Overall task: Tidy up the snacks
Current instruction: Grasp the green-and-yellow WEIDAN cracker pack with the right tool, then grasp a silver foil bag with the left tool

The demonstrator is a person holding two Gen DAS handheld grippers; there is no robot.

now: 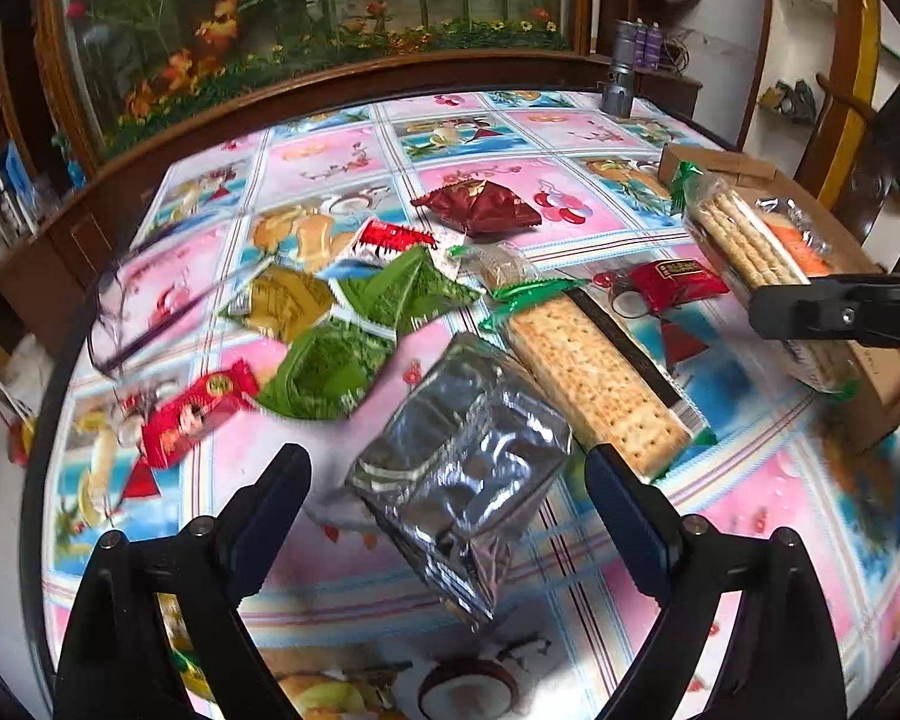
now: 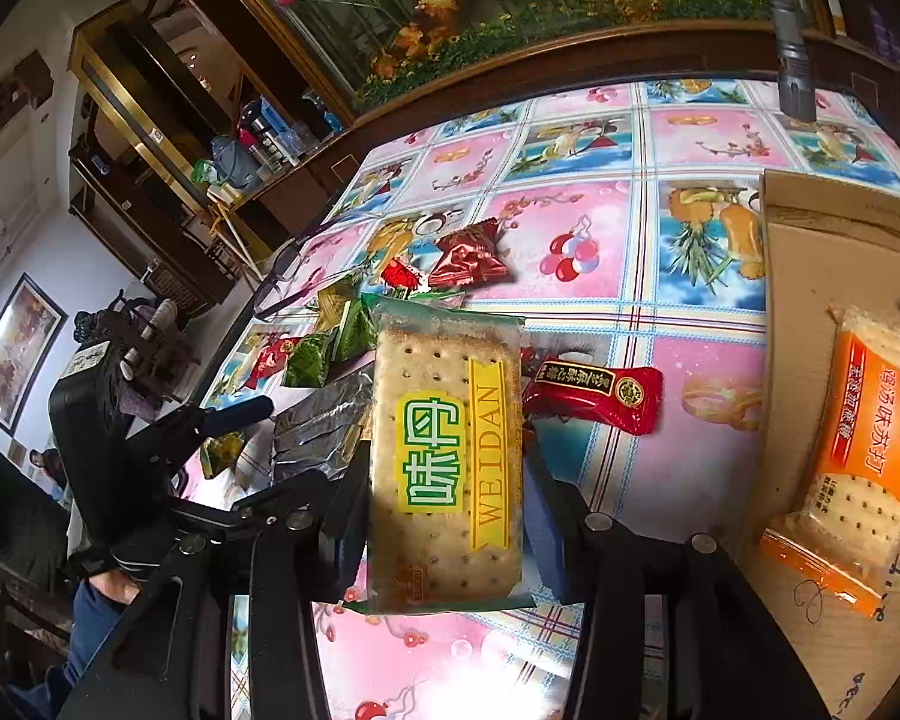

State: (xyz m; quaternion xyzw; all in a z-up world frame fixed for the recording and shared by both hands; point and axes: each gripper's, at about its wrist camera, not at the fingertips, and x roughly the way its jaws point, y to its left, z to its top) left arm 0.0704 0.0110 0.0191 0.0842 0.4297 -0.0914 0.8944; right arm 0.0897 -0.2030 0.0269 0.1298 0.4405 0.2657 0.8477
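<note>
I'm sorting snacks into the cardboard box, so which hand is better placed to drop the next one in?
Right. Its tool is shut on the Weidan cracker pack, beside the cardboard box. The left tool is open and empty over a silver packet.

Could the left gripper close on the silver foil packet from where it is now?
Probably yes. The left gripper is open, its fingers either side of the silver foil packet, with nothing between them. The packet looks nearly as wide as the gap.

Left gripper (image 1: pixel 444 468): black plastic fingers, dark blue pads, silver screws. Right gripper (image 2: pixel 447 480): same build. Dark striped-cuff sleeve (image 2: pixel 105 561).
</note>
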